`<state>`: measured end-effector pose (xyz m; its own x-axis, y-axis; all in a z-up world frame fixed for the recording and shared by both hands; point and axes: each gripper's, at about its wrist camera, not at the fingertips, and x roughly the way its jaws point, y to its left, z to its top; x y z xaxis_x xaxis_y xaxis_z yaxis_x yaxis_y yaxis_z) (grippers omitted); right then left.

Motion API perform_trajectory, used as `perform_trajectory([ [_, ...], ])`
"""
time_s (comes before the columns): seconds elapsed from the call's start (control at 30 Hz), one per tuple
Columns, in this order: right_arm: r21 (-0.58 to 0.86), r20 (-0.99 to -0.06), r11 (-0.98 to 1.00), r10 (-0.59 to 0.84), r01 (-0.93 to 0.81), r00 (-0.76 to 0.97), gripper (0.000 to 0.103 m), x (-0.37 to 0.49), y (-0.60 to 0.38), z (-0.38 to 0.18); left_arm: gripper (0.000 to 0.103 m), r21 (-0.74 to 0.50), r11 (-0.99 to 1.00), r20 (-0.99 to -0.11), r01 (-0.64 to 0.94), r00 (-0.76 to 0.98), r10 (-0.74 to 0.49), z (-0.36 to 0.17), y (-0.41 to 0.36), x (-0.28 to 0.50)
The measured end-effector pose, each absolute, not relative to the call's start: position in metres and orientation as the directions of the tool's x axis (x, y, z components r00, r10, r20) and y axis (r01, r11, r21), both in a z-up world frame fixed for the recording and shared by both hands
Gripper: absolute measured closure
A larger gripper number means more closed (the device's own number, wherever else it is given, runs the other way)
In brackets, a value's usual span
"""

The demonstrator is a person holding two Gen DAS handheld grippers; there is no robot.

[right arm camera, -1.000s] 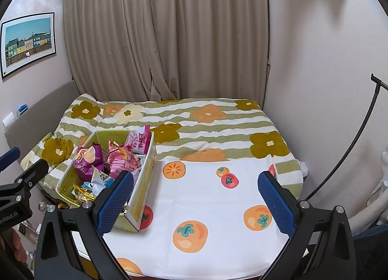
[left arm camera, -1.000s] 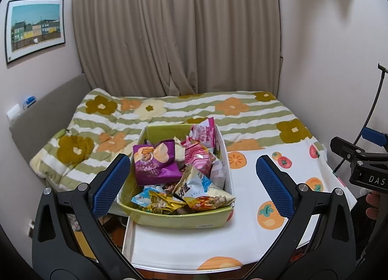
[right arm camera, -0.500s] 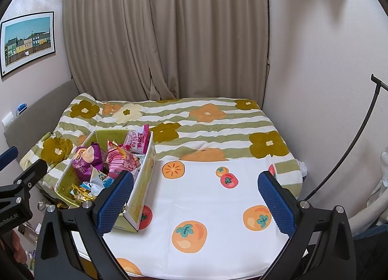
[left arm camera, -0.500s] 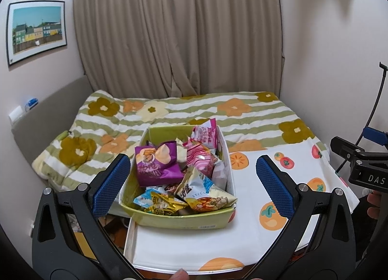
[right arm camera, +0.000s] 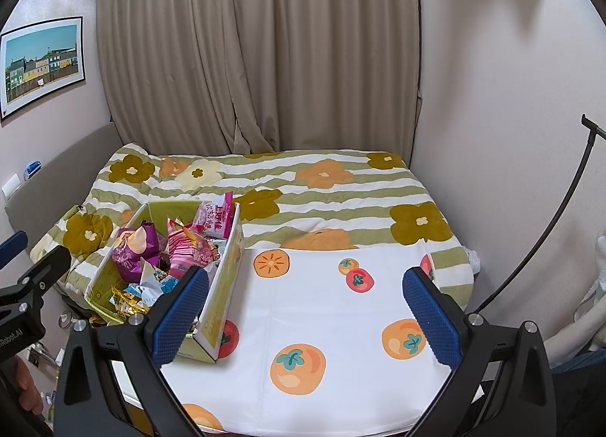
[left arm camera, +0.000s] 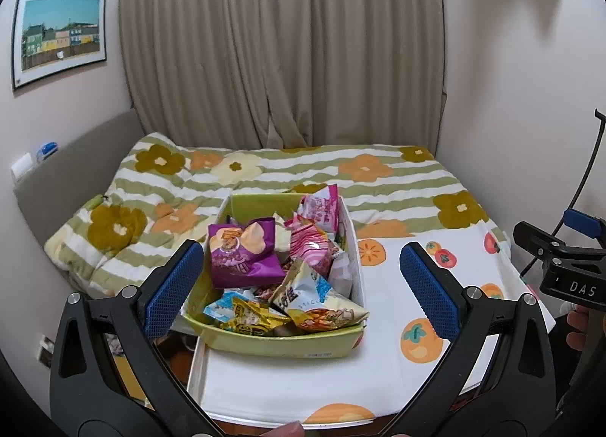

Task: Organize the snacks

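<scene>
A green box (left arm camera: 280, 341) full of snack bags stands on the left part of a white fruit-print cloth (left arm camera: 382, 308) on the bed. A purple bag (left arm camera: 242, 251), pink bags (left arm camera: 310, 244) and a gold bag (left arm camera: 250, 319) lie in it. The box also shows in the right wrist view (right arm camera: 223, 285) at the left. My left gripper (left arm camera: 299, 285) is open and empty, held above and in front of the box. My right gripper (right arm camera: 303, 312) is open and empty over the cloth, to the right of the box.
A striped flower-print quilt (right arm camera: 303, 187) covers the bed behind the cloth. Curtains (left arm camera: 280, 58) hang at the back. A wall is close on the right, with a black stand pole (right arm camera: 545, 232). A grey headboard (left arm camera: 68, 168) runs along the left.
The left gripper has shifted slightly, so the box sits a little more to the right in its view. The right gripper has barely moved. Both stay open.
</scene>
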<state>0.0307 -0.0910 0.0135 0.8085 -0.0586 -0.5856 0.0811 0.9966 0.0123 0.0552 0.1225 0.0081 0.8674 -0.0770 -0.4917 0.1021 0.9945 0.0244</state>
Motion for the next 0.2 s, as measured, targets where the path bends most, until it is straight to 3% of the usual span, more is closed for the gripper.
perform_trajectory([
  [0.2, 0.012, -0.586, 0.997, -0.058, 0.081, 0.809, 0.001, 0.0309, -0.0914, 0.0134, 0.0, 0.025, 0.995, -0.48, 0.101, 0.874, -0.077, 0.009, 0.123, 0.0556],
])
